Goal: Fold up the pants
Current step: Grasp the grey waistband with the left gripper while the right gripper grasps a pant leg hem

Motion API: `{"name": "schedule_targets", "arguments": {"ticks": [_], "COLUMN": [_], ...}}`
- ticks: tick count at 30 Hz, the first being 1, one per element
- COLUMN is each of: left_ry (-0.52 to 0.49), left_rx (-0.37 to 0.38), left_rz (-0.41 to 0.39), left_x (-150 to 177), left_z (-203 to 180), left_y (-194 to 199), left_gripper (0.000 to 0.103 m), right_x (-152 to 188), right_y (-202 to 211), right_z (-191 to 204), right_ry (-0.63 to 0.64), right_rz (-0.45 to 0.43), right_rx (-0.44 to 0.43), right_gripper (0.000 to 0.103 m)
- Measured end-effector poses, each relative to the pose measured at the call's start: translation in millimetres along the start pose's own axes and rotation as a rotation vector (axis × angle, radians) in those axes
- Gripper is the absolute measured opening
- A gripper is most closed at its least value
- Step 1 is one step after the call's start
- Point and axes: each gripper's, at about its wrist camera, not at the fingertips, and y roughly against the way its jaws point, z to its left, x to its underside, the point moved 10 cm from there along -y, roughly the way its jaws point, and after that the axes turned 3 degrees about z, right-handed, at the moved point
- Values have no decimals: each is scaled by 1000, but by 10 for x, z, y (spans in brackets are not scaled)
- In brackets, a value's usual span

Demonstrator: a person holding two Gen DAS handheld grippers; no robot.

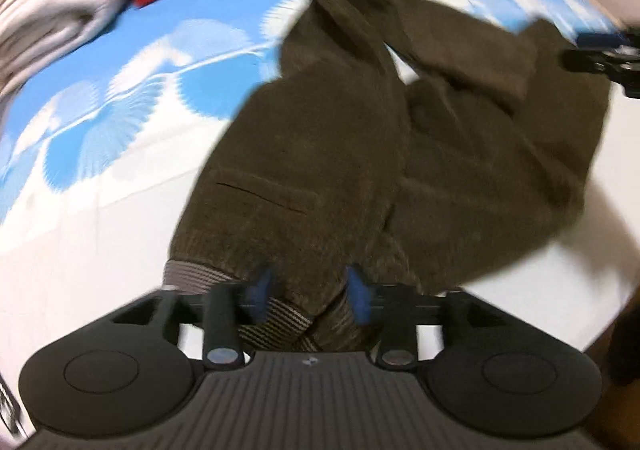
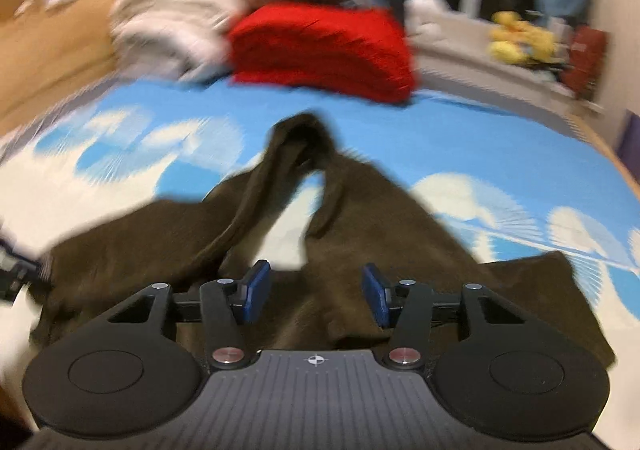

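Note:
Dark brown pants lie crumpled on a blue and white bed sheet, legs stretching away toward a bunched end. My left gripper points down at the waistband, whose striped lining shows; its blue pads stand apart with the cloth between them. In the right wrist view the pants spread in two legs that meet at the far end. My right gripper hovers low over them, jaws apart, a ridge of cloth between the pads. The right gripper also shows at the left wrist view's right edge.
A folded red garment and a stack of white and beige laundry sit at the far end of the bed. A wooden headboard runs along the left. Yellow soft toys lie on a ledge at the back right.

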Motion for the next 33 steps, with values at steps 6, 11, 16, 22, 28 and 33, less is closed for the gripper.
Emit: {"name": "schedule_targets", "arguments": {"ticks": [6,11,16,22,28,33], "left_ry": [-262,-296,-63,256,613,837], "left_rx": [-121,-210,-323,-414,-382,-325], "left_rz": [127,121,20,-181,-266,-243], "left_x": [264,148,-182,-670,-990,-782], "left_z": [-10,289,969,1739,2465,2787], "left_y": [-425,-424,-275,-47,-133,-173], "left_gripper": [59,27,20,18,22,52], "right_x": [431,752,1009,1100,1072,927], "right_y": [-162,-312,-544,-549,-362,-321], "right_z": [817,1231,1255,1347,1412,1164], "right_ry": [360,588,781,804,747,604], "right_rz": [104,183,271,296,257,223], "right_rx": [-200,-245,-168,-228,-406,-365], "right_gripper": [65,66,57,23,16,19]}}
